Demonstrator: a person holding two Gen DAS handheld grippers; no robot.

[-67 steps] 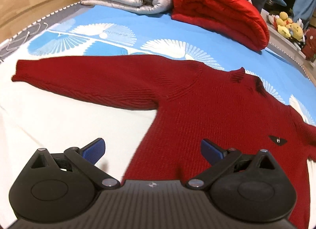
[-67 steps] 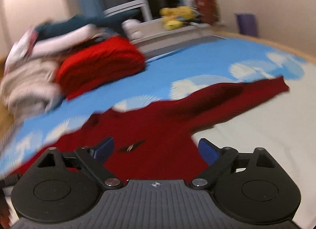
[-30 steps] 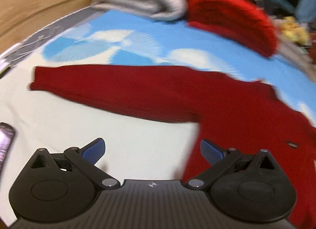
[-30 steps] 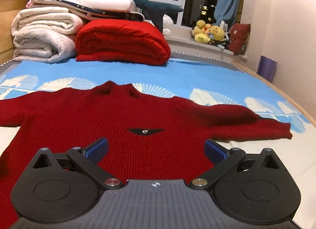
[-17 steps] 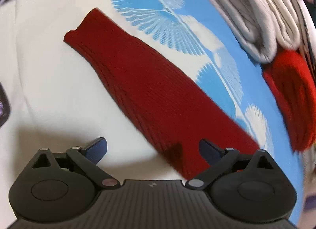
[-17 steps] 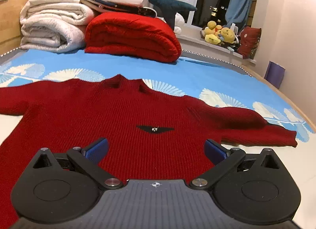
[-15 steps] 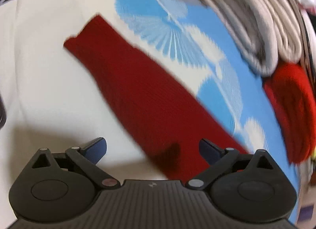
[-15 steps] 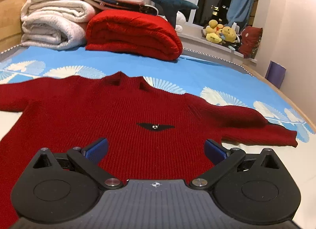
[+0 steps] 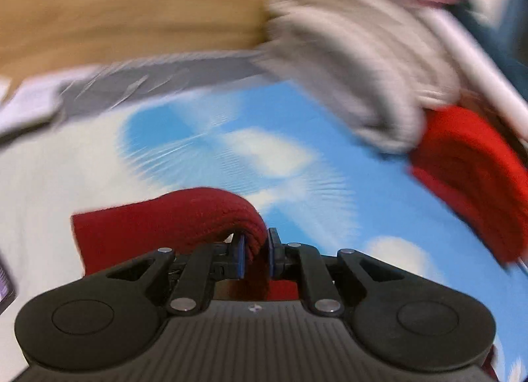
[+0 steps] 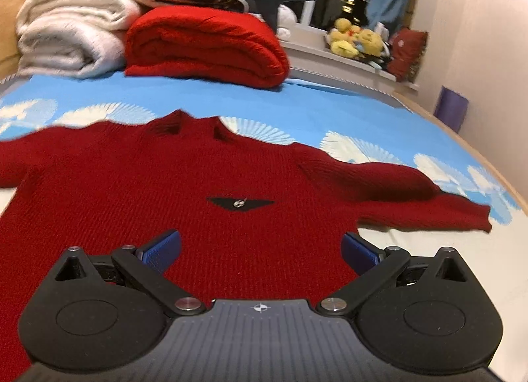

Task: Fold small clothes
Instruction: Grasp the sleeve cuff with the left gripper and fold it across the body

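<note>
My left claw (image 9: 254, 255) has just snapped together on the sweater's left sleeve (image 9: 171, 220), lifting it off the bed (image 9: 297, 157); the fold can begin. My right claw (image 10: 260, 250) hangs apart over the sweater (image 10: 165, 184).

Red sweater (image 10: 204, 190) flat on blue bedspread (image 10: 330, 111); right gripper (image 10: 259, 250) above hem, jaws apart; folded blankets (image 10: 142, 29) behind.

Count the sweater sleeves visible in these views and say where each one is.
2. One sleeve is pinched in the closed left gripper, lifted off the bed. The other sleeve lies flat on the bedsheet, beyond the open right gripper.
</note>
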